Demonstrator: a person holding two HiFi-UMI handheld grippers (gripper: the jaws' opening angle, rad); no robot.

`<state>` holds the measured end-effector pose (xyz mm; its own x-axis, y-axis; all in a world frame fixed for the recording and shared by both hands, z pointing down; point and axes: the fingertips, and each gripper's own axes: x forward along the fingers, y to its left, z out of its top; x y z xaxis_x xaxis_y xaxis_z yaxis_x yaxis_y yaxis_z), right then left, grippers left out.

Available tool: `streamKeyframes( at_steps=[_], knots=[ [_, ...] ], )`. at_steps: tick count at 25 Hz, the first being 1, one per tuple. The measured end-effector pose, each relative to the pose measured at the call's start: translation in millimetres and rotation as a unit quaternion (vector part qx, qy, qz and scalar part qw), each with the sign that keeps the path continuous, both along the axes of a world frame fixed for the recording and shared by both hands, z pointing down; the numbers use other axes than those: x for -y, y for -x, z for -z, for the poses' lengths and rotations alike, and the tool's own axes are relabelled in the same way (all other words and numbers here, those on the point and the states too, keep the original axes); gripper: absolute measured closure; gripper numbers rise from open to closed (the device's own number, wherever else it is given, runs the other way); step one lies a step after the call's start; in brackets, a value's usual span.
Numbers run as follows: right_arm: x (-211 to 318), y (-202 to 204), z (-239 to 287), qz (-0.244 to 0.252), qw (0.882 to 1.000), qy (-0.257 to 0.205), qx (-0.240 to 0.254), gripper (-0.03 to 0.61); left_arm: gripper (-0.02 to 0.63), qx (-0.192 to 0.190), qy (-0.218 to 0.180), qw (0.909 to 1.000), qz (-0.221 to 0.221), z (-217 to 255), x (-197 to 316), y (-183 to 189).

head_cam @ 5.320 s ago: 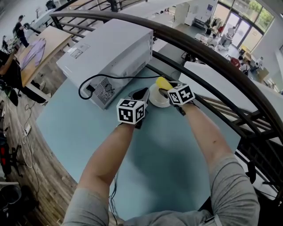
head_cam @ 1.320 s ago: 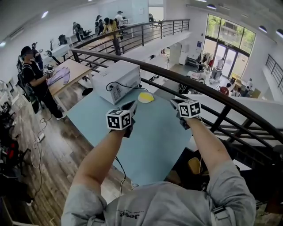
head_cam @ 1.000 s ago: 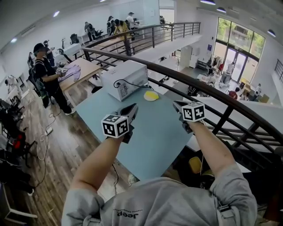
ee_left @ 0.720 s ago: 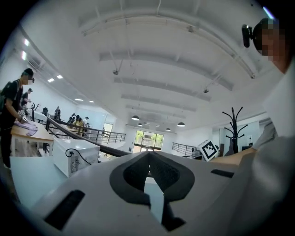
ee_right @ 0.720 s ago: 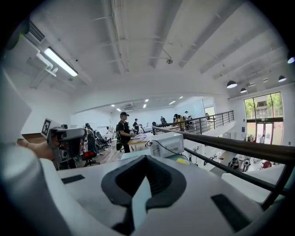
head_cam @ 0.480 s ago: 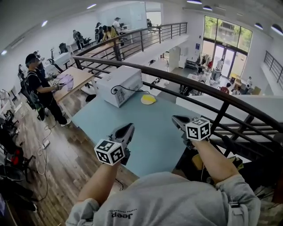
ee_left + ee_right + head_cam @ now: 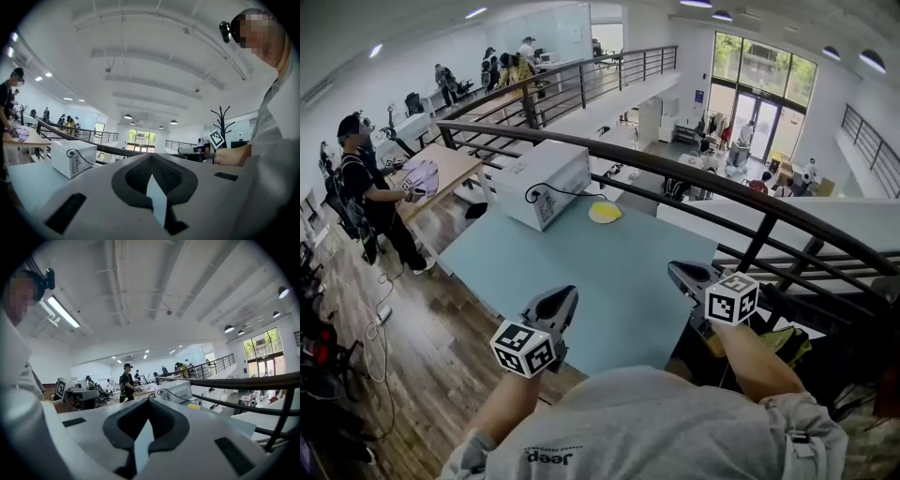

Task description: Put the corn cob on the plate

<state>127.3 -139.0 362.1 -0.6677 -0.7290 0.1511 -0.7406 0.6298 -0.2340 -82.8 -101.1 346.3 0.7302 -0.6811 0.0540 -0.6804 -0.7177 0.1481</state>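
Note:
The yellow corn cob (image 7: 606, 210) lies on the white plate (image 7: 605, 218) at the far side of the light-blue table (image 7: 609, 281), next to the microwave. My left gripper (image 7: 570, 294) hovers at the table's near edge, shut and empty. My right gripper (image 7: 675, 271) is over the near right corner, also shut with nothing in it. Both are well back from the plate. In the right gripper view the corn cob (image 7: 193, 406) shows as a small yellow spot beyond the closed jaws. The plate does not appear in the left gripper view.
A white microwave (image 7: 534, 180) with a black cable (image 7: 567, 190) stands at the table's far left. A dark curved railing (image 7: 750, 202) runs behind and to the right of the table. People stand at a wooden desk (image 7: 441, 169) farther left.
Both grippers have drawn back from the plate toward the table's near edge, and the head view has backed away. The corn stays on the plate. Both jaws stay shut.

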Motion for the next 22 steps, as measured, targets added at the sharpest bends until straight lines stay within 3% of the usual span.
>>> streamKeyframes(
  at_steps=[9,17,22],
  knots=[
    [-23,-9,-12,-0.005,1.0,0.0,0.003,0.561,0.597,0.013,-0.004,0.9999,-0.005,-17,-9,-5],
    [-31,-2,-34,0.016,1.0,0.014,0.001,0.561,0.597,-0.015,0.042,0.999,-0.001,-46,-9,-11],
    [-28,1,-33,0.025,1.0,0.006,-0.004,0.561,0.597,-0.01,0.033,0.9994,-0.003,-45,-9,-16]
  ],
)
